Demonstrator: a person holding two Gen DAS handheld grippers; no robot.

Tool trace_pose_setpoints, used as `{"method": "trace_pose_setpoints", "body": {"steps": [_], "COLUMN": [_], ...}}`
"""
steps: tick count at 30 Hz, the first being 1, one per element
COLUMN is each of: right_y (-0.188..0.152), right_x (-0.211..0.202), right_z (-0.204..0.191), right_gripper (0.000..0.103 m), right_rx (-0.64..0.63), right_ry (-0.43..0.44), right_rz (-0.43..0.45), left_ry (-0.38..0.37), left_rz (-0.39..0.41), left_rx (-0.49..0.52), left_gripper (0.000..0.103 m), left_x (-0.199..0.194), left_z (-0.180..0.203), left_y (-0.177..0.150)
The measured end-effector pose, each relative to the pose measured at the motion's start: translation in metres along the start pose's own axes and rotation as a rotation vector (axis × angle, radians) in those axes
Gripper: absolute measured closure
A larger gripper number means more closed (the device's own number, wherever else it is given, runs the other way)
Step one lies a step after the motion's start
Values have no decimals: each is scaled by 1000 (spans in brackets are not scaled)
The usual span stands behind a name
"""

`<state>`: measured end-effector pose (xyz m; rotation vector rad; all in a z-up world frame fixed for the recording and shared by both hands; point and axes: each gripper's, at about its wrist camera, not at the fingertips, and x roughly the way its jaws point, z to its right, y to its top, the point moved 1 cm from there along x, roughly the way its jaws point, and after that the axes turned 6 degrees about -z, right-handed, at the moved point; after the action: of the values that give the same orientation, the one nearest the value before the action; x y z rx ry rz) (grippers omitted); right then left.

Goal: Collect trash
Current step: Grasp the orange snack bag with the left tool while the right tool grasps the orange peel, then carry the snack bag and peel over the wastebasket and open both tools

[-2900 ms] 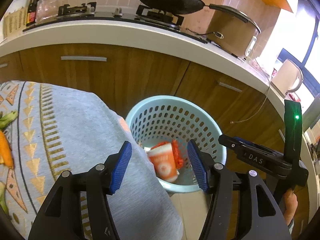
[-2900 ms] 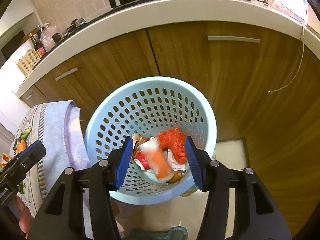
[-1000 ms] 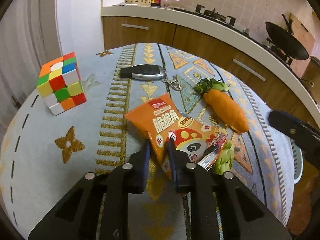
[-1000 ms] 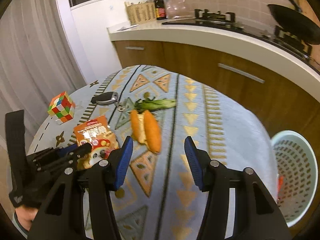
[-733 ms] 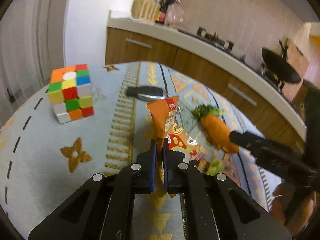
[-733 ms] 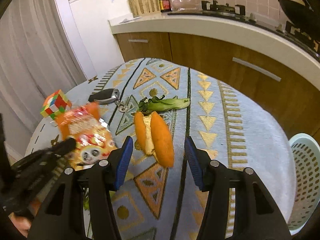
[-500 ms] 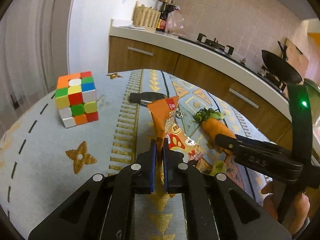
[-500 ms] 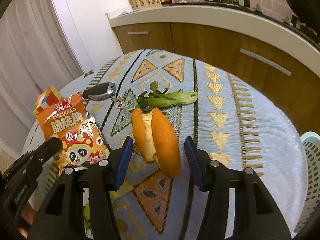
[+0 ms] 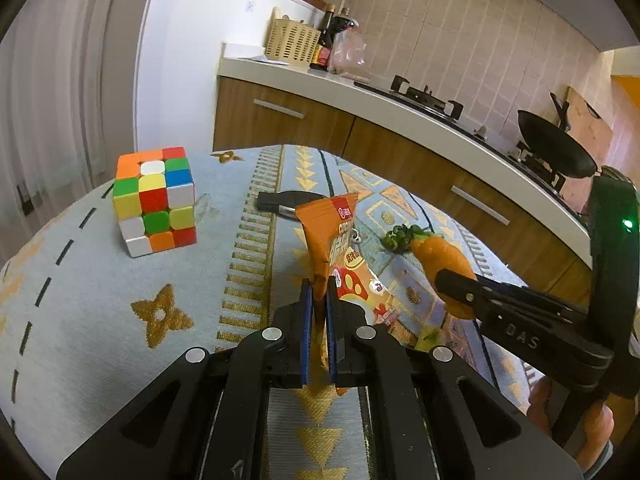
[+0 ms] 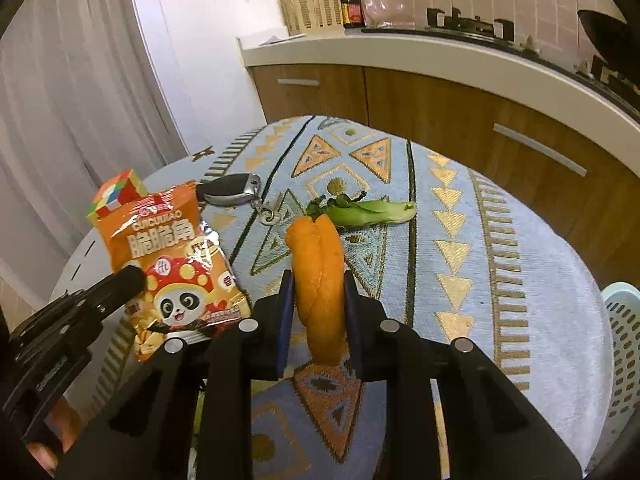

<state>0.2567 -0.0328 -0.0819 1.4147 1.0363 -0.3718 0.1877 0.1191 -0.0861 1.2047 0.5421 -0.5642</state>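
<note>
An orange snack bag (image 9: pixel 336 240) with a panda print stands on edge above the patterned tablecloth (image 9: pixel 120 320). My left gripper (image 9: pixel 319 292) is shut on its lower edge. In the right wrist view the same bag (image 10: pixel 168 264) hangs at the left. An orange carrot (image 10: pixel 318 272) with a green top lies mid-table. My right gripper (image 10: pixel 318 284) straddles it, its jaws closing, and the blue pads touch both sides of the carrot. In the left wrist view the carrot (image 9: pixel 440 256) shows with the right gripper (image 9: pixel 452 284) on it.
A Rubik's cube (image 9: pixel 154 204) sits at the table's left. A car key (image 10: pixel 232 190) and a green leaf (image 10: pixel 372 212) lie beyond the carrot. A light blue perforated basket (image 10: pixel 624 340) stands past the table's right edge. Kitchen cabinets and a counter run behind.
The left gripper closed on the snack bag and raised it on edge. The right gripper came down over the carrot and its jaws narrowed onto it.
</note>
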Motion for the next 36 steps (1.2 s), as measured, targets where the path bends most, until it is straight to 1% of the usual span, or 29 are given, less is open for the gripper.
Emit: {"method": "trace_pose_setpoints", "body": {"steps": [3, 5, 7, 10, 12, 17, 23, 29, 36], "right_y": [-4, -6, -9, -11, -13, -20, -32, -51, -76], "right_x": [-19, -33, -46, -65, -76, -107, -148, -190, -218], "right_z": [-1, 0, 2, 9, 14, 28, 61, 112, 167], "right_gripper": [83, 83, 83, 83, 83, 83, 83, 83, 83], "right_rx": [-18, -20, -17, 1, 16, 50, 124, 251, 373], "right_ry": [-29, -42, -52, -67, -76, -108, -145, -199, -241], "right_rz": [33, 58, 78, 95, 91, 119, 167, 233, 240], "left_ry": [-15, -52, -80, -100, -114, -139, -174, -217, -282], "left_rz": [1, -18, -9, 18, 39, 63, 73, 84, 52], "left_rx": [-16, -38, -45, -20, -1, 52, 127, 220, 294], "left_gripper": [99, 99, 99, 99, 99, 99, 99, 99, 99], "left_x": [-4, -9, -17, -33, -46, -65, -75, -79, -68], "left_z": [-1, -2, 1, 13, 24, 53, 96, 148, 205], "left_y": [0, 3, 6, 11, 15, 20, 22, 21, 16]}}
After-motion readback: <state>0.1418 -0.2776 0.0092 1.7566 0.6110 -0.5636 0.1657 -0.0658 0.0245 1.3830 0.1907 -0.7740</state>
